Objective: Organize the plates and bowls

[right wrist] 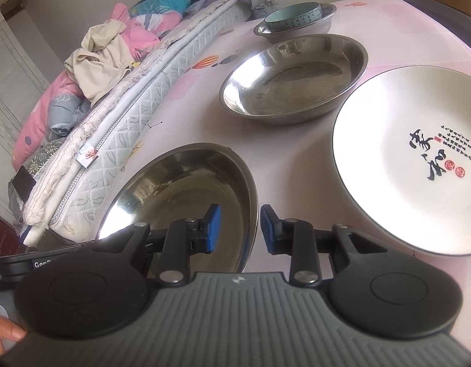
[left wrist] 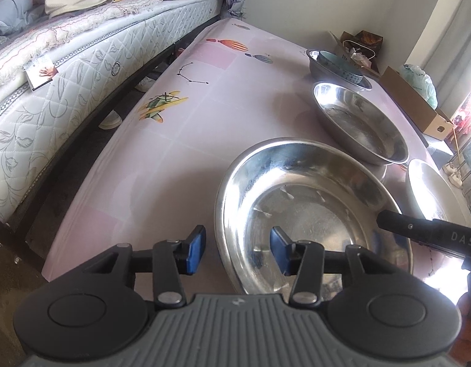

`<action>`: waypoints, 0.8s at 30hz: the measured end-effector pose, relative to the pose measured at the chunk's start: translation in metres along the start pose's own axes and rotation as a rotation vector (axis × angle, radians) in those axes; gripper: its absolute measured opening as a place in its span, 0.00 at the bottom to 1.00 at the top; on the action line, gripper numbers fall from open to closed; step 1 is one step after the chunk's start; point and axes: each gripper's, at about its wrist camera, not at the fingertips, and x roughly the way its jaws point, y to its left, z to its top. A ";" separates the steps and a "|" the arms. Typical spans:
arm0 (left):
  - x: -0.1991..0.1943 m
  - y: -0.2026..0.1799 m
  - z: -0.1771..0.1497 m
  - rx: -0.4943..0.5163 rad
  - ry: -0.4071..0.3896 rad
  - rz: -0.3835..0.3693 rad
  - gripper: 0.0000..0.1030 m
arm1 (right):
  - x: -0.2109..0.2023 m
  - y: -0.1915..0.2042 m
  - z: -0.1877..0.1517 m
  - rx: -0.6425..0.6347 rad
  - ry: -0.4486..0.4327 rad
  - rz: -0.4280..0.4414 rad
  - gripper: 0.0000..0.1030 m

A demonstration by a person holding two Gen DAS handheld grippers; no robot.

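Near shallow round stainless-steel basin (right wrist: 186,202) on the pink patterned tablecloth (left wrist: 180,153), beside the white calligraphy plate (right wrist: 403,159). Left gripper (left wrist: 237,249) and right gripper (right wrist: 240,229) gape, straddling opposite rims. Probably light, rigid, slippery: pinch the rim.

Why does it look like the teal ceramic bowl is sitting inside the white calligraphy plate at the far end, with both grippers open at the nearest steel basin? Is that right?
Not quite. The teal ceramic bowl sits inside a small steel bowl, not the white calligraphy plate, as the right wrist view shows. The rest holds: left gripper and right gripper are open at the nearest steel basin.
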 end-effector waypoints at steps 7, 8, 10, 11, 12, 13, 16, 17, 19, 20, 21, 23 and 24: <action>0.007 -0.008 0.004 0.013 -0.015 0.000 0.46 | 0.011 0.002 -0.001 0.005 -0.008 0.012 0.27; 0.007 -0.010 0.003 0.017 -0.016 0.006 0.46 | 0.012 0.004 -0.001 -0.003 -0.008 0.010 0.27; 0.007 -0.012 0.002 0.024 -0.016 0.010 0.46 | 0.012 0.005 -0.001 -0.008 -0.006 0.004 0.27; 0.006 -0.012 0.002 0.019 -0.013 0.004 0.46 | 0.011 0.003 -0.001 -0.002 -0.004 0.006 0.27; 0.005 -0.012 0.001 0.012 -0.009 -0.004 0.46 | 0.010 0.002 -0.001 0.004 -0.003 0.007 0.27; 0.004 -0.012 0.001 0.008 -0.006 -0.010 0.46 | 0.009 0.002 -0.001 0.009 -0.002 0.006 0.27; 0.003 -0.014 -0.001 0.006 0.003 -0.014 0.46 | 0.006 0.001 0.000 0.010 -0.005 0.002 0.27; 0.003 -0.016 -0.002 0.008 0.004 -0.014 0.46 | 0.006 0.000 0.000 0.010 -0.006 0.000 0.27; 0.003 -0.017 -0.003 0.011 0.005 -0.012 0.46 | 0.007 -0.001 0.001 0.012 -0.003 -0.005 0.27; 0.003 -0.017 -0.003 0.012 0.005 -0.011 0.46 | 0.008 -0.003 0.000 0.014 -0.002 -0.004 0.27; 0.003 -0.017 -0.003 0.011 0.005 -0.011 0.46 | 0.008 -0.003 0.000 0.014 -0.003 -0.003 0.27; 0.004 -0.017 -0.003 0.009 0.005 -0.011 0.46 | 0.007 -0.003 0.000 0.011 -0.003 -0.003 0.28; 0.004 -0.017 -0.003 0.011 0.005 -0.010 0.46 | 0.007 -0.003 0.000 0.012 -0.002 -0.003 0.28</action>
